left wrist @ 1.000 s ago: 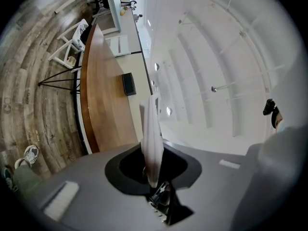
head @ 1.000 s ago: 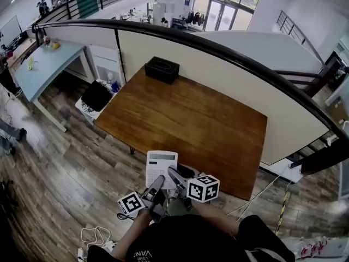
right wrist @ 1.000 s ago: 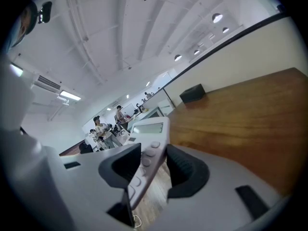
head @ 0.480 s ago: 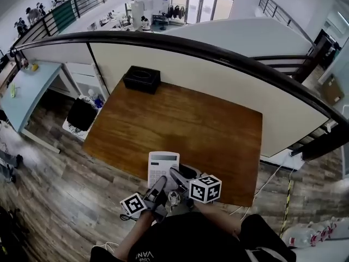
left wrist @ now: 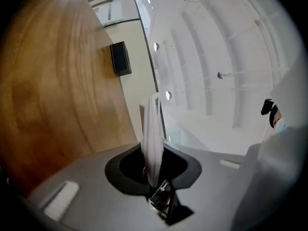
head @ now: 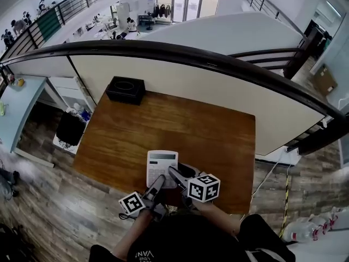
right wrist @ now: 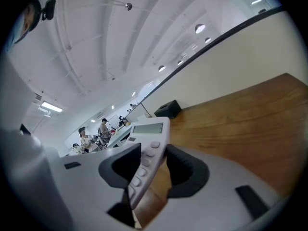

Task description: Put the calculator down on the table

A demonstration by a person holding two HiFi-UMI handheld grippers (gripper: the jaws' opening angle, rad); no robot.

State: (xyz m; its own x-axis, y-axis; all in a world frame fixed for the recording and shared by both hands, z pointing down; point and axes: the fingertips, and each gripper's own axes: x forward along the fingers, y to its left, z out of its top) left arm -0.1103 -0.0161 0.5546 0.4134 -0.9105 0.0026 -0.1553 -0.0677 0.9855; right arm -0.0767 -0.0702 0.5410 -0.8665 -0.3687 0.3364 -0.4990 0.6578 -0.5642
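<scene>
Together, left tool [head: 156,183] and right tool [head: 175,175] clamp the calculator [head: 162,161] above the table [head: 185,121].

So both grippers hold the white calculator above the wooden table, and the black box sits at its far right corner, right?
No: the head view shows the black box at the far left corner of the table. The left gripper and right gripper do hold the calculator above it.

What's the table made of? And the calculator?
Table: looks like wood, or maybe a wood-look top. It is brown with grain streaks and a slight sheen. Calculator: probably plastic. It has a smooth, pale case with little raised buttons.
</scene>
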